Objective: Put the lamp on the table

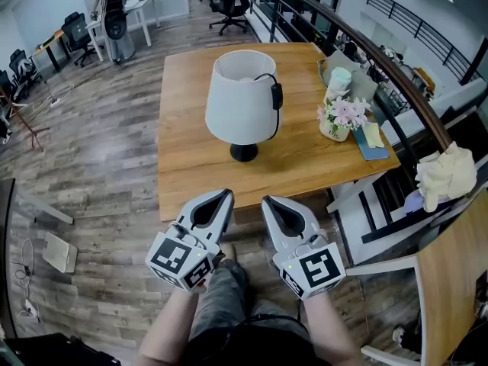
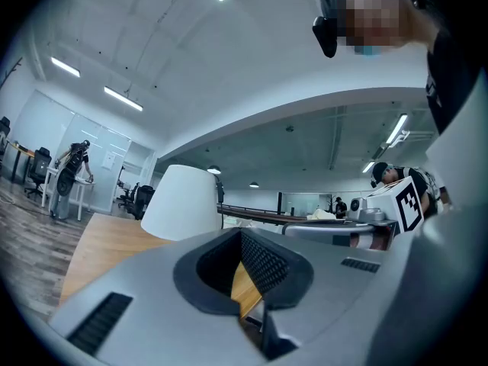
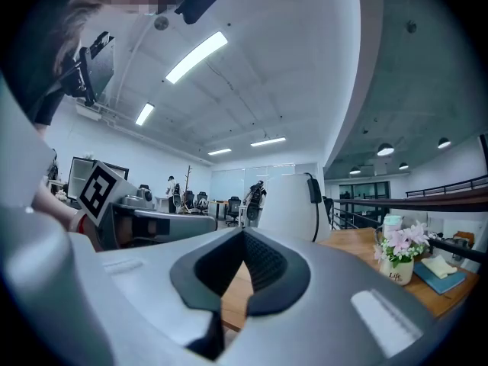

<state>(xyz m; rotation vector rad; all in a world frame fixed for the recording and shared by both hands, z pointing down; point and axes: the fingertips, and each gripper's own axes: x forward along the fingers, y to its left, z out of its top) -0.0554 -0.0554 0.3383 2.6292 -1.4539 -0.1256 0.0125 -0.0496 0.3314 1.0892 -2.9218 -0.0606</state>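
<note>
The lamp [image 1: 242, 97] stands upright on the wooden table [image 1: 191, 170], near its middle, white shade over a dark base, with the flower pot [image 1: 338, 119] off to its right, so the placing looks done. The left gripper [image 1: 219, 201] and right gripper [image 1: 272, 206] hang side by side off the table's near edge, well apart from the lamp, each with its jaws pressed together on nothing. Little seems left, except perhaps the cord [image 1: 268, 78], whose far end I cannot trace past the shade.

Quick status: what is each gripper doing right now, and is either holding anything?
Left gripper: closed, holding nothing.
Right gripper: closed, holding nothing.
</note>
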